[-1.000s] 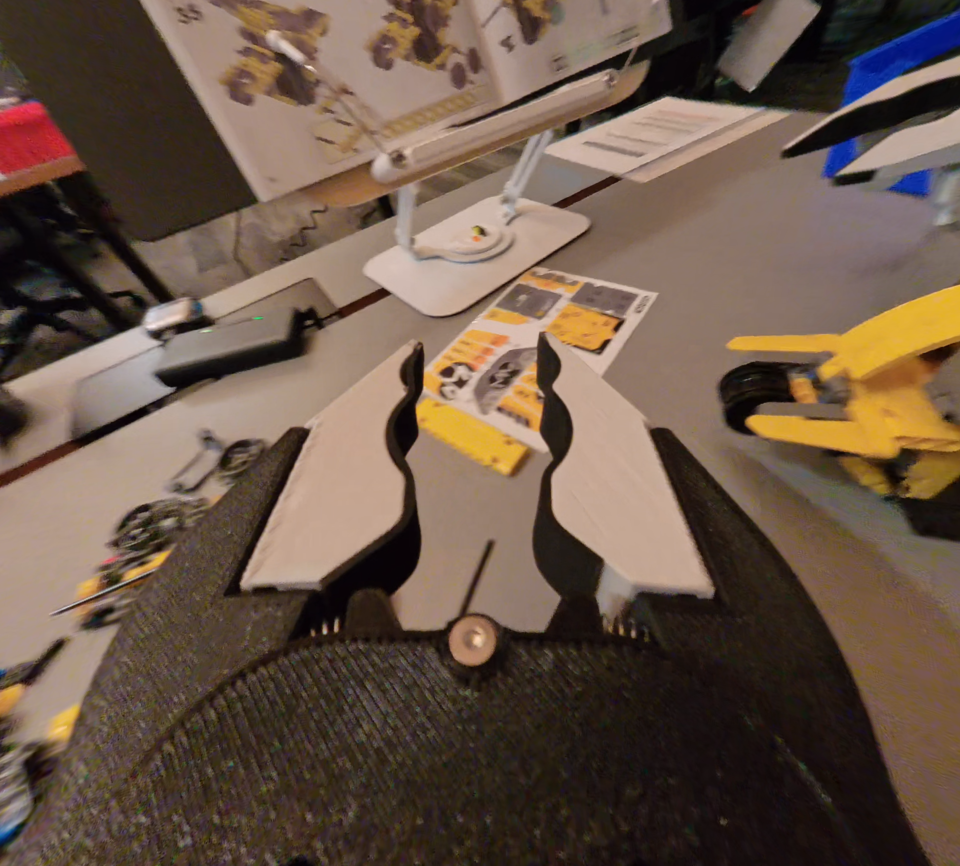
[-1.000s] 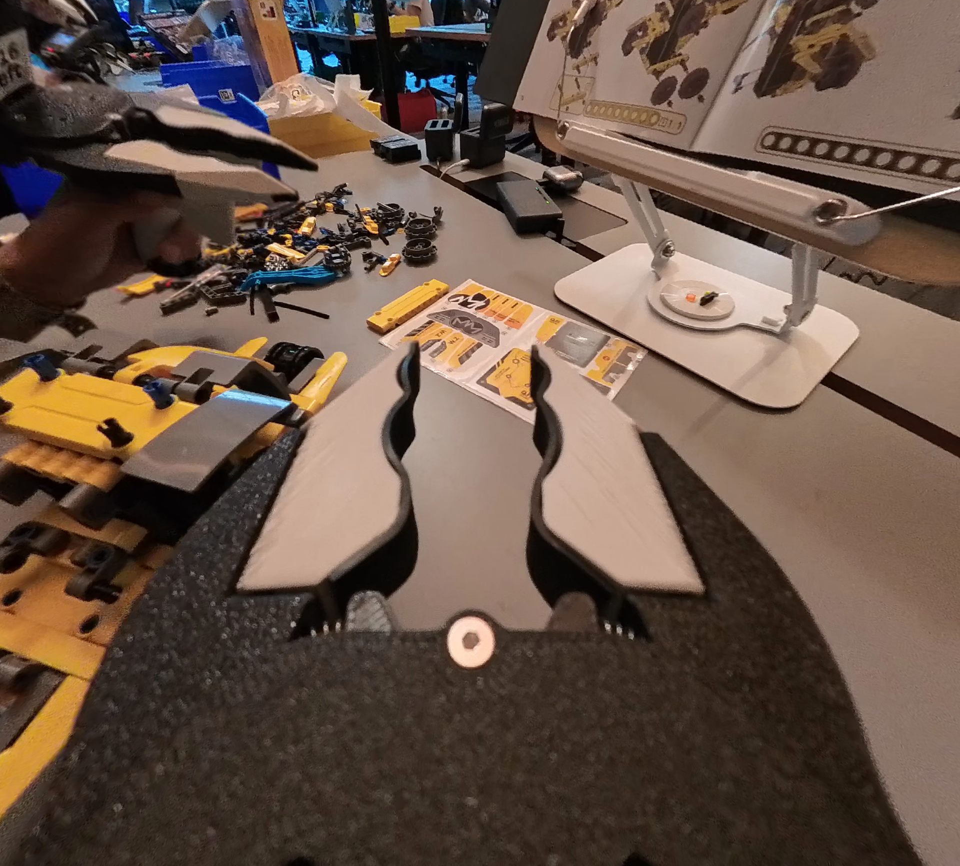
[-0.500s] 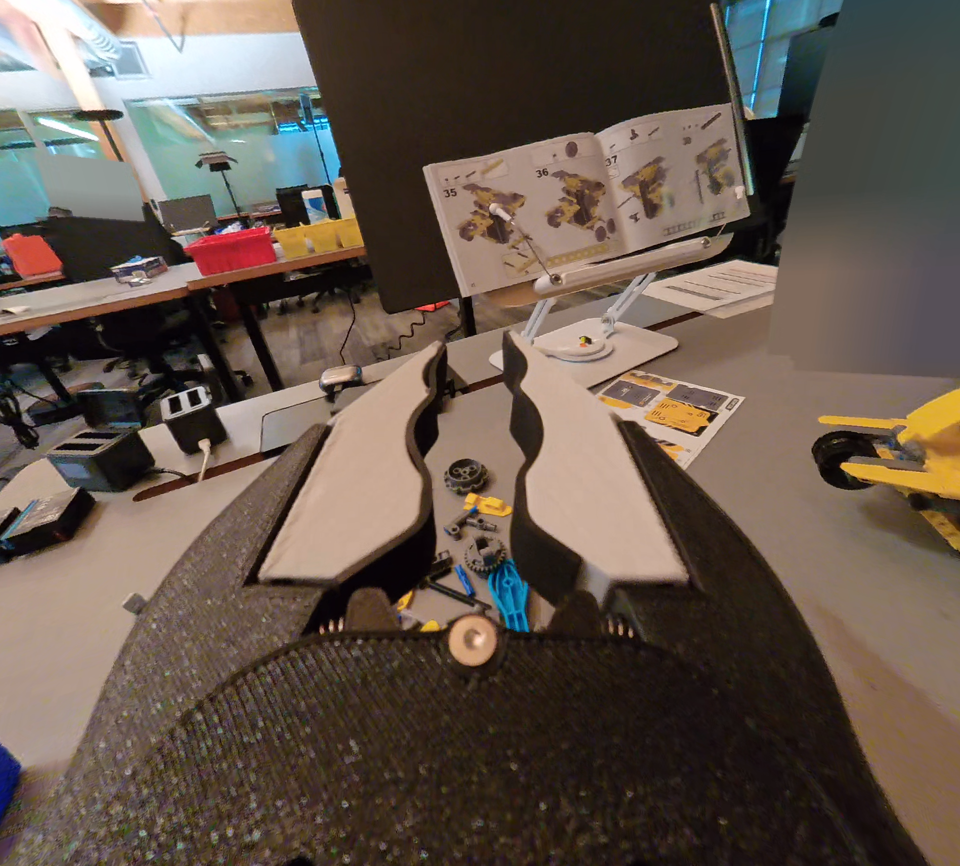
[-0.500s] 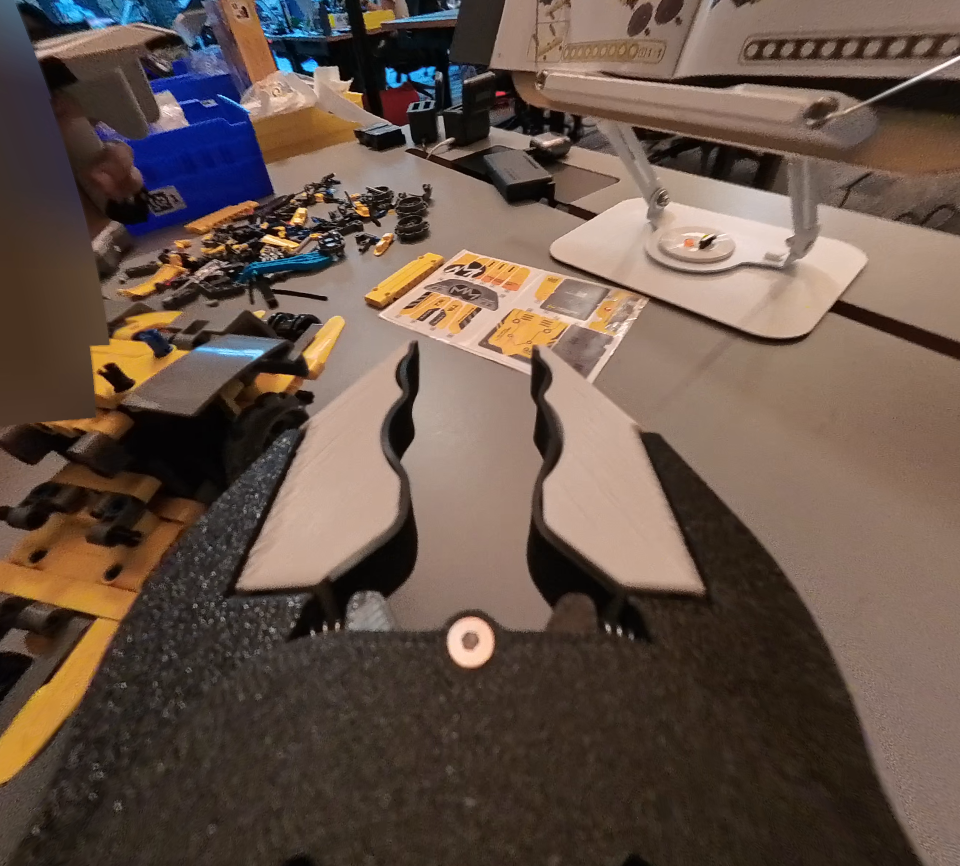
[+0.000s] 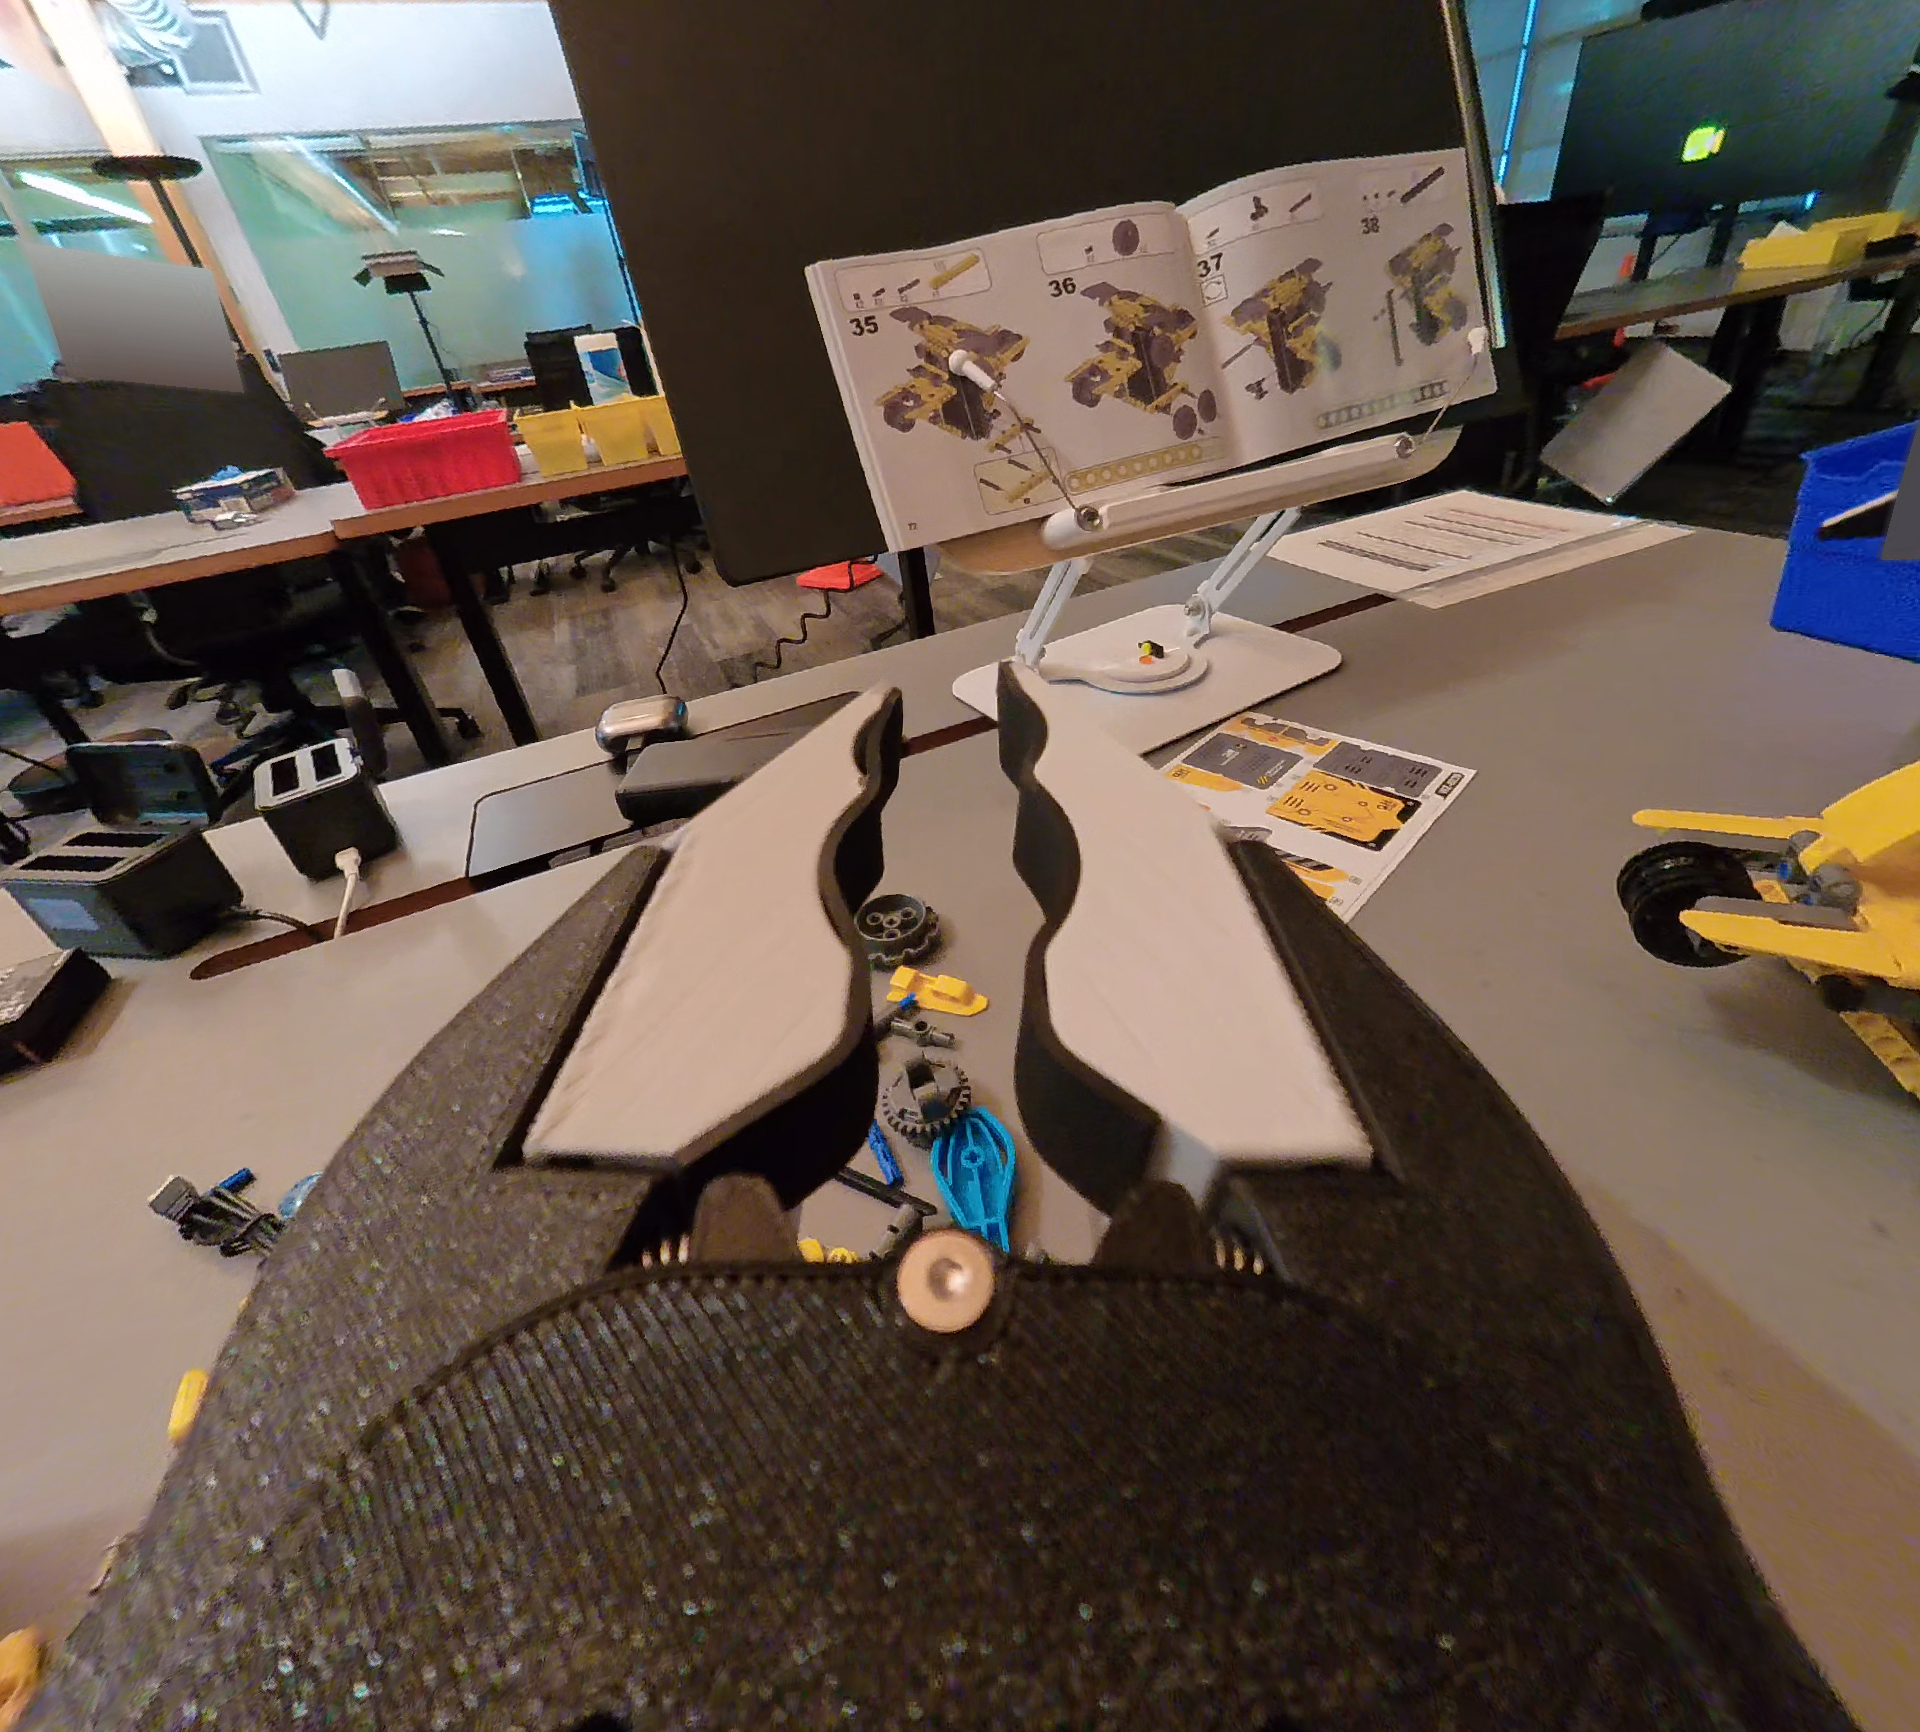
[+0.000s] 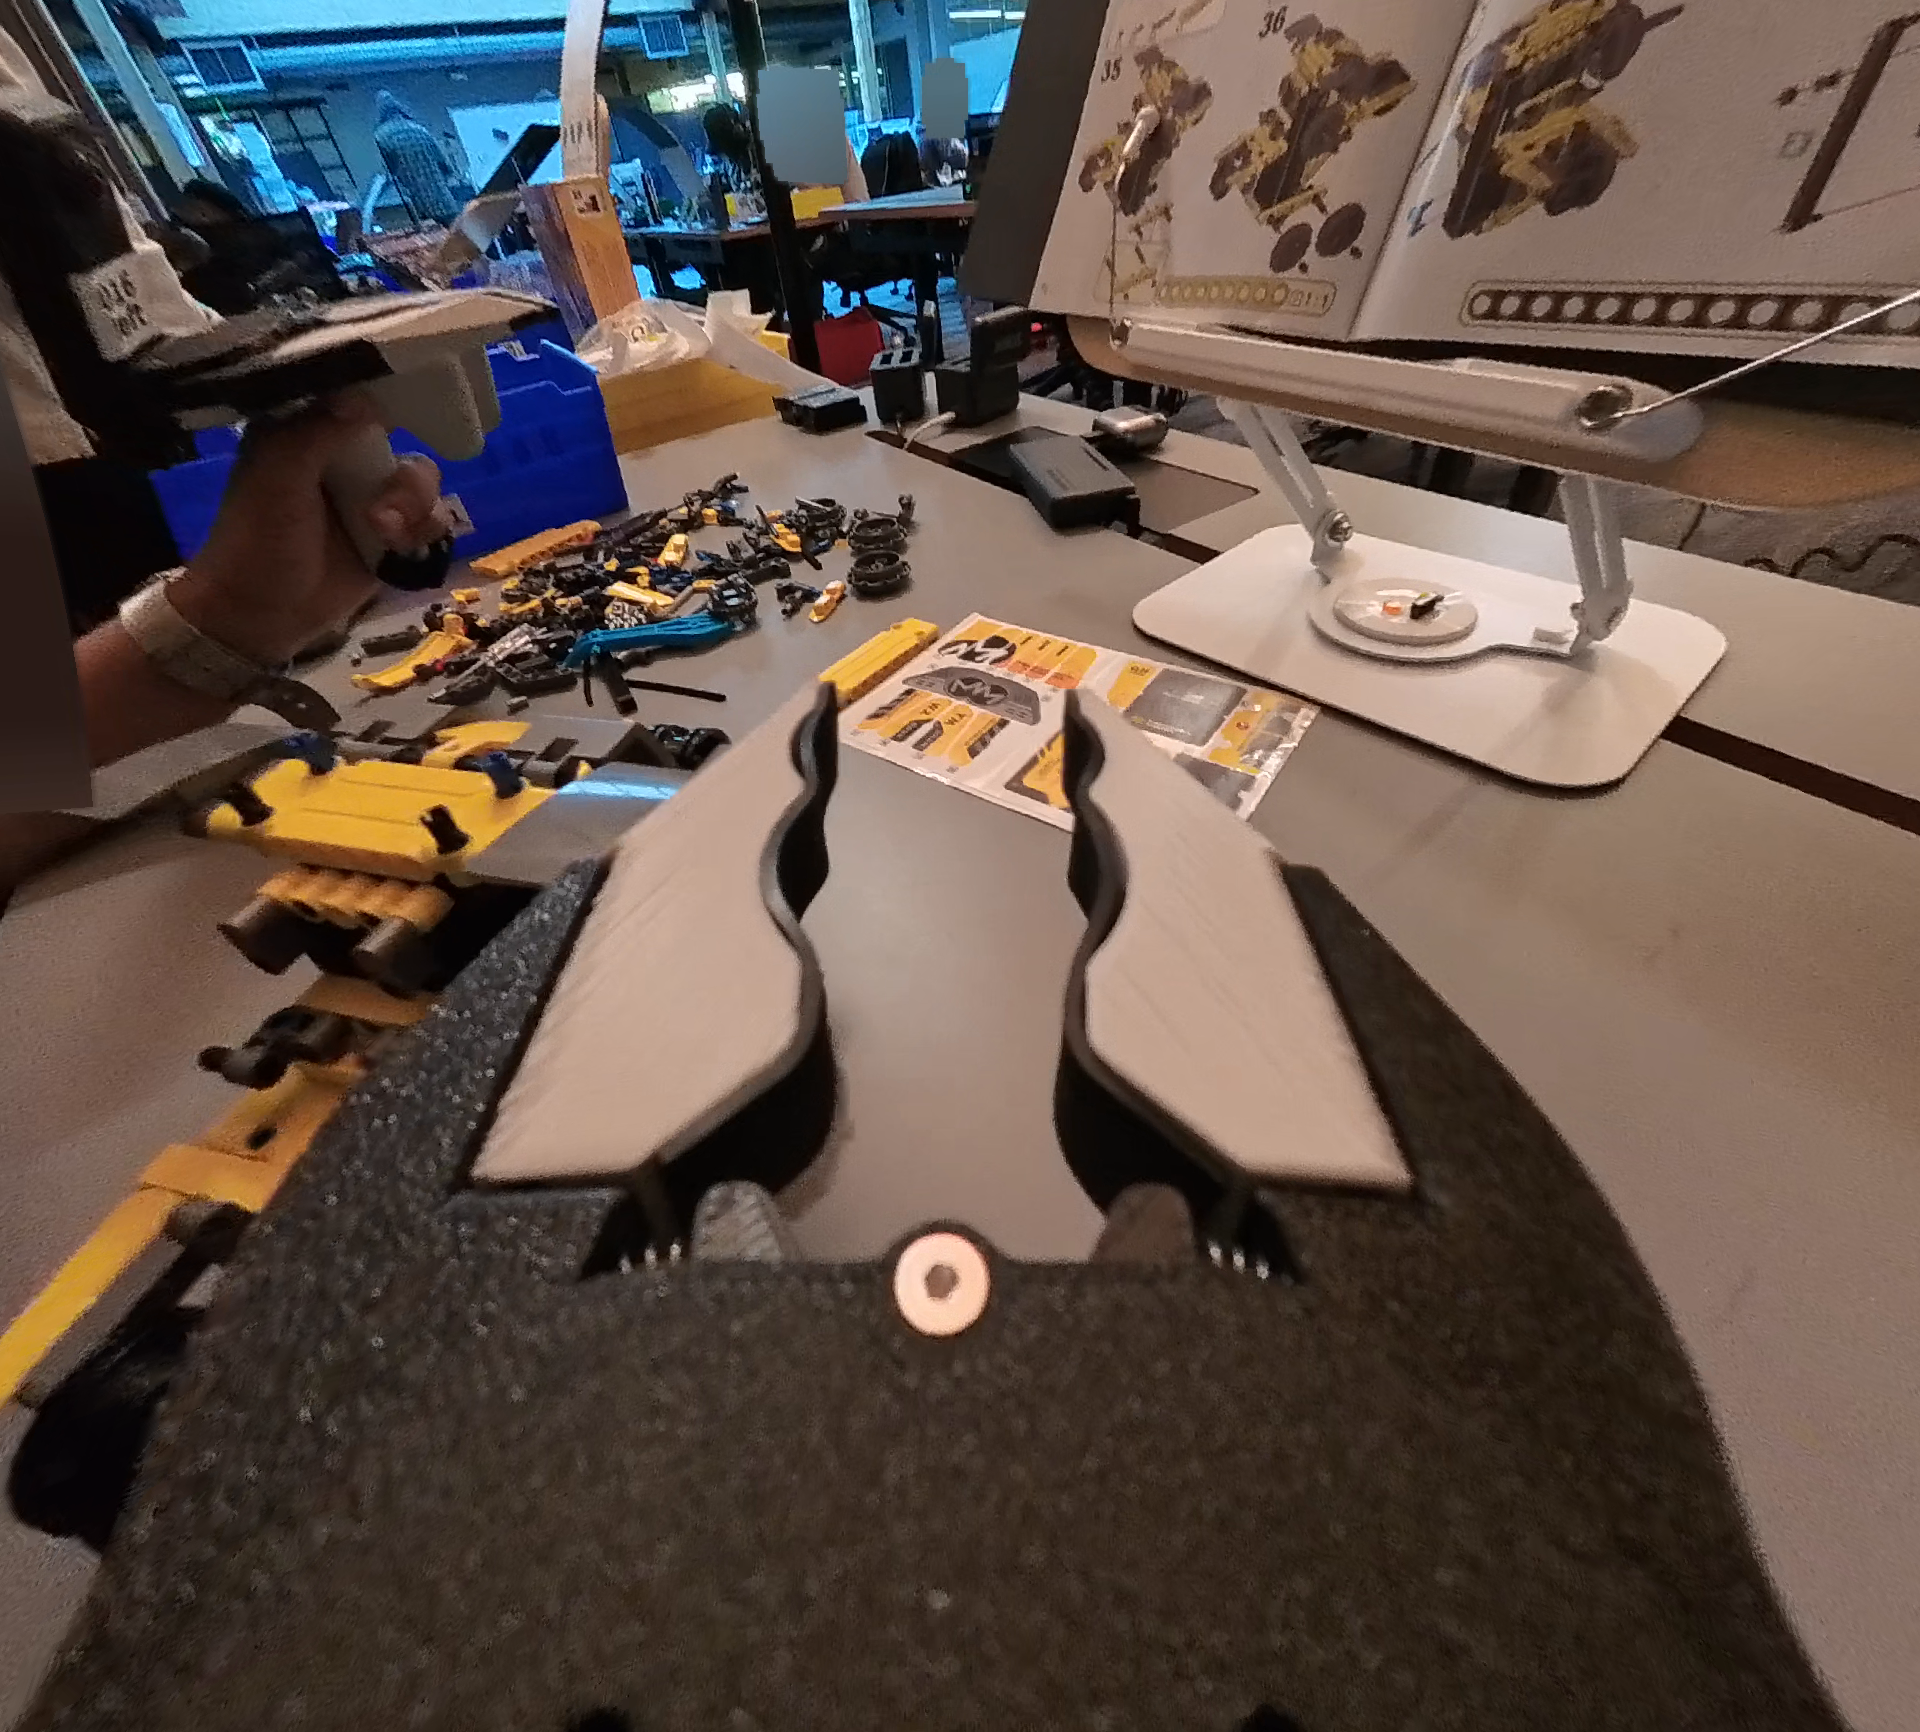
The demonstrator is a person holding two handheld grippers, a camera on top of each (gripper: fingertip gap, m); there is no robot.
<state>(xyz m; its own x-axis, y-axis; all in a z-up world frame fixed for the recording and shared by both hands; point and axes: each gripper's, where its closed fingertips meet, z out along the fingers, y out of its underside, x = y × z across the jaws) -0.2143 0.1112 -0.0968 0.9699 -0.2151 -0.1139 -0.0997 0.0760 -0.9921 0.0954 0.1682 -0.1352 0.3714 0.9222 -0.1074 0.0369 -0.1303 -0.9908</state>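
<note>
My left gripper (image 5: pixel 949 703) is open with a narrow gap and holds nothing. It hangs over loose building parts on the grey table (image 5: pixel 1507 1111): a black gear (image 5: pixel 896 929), a small yellow piece (image 5: pixel 940 991) and a blue piece (image 5: pixel 971 1163) show between its fingers. My right gripper (image 6: pixel 951 726) is open wide and empty, above bare table just short of a sticker sheet (image 6: pixel 977 695). A half-built yellow and black model (image 6: pixel 364 820) lies at its left. The left gripper (image 6: pixel 343 352) also shows there, held in a hand above the parts pile (image 6: pixel 665 591).
An open instruction booklet (image 5: pixel 1143 352) rests on a white stand (image 5: pixel 1195 664) at the back. The sticker sheet (image 5: pixel 1320 789) and the model (image 5: pixel 1808 893) lie right of the left gripper. A blue bin (image 6: pixel 540 446), a black power bank (image 6: pixel 1070 467) and chargers (image 5: pixel 322 809) line the table's edges. The grippers' ends are close to 30 cm from one another.
My left gripper has swung left from over the sticker sheet to over the parts pile, tilted up, and its jaws have narrowed. My right gripper has only shifted slightly and stays open.
</note>
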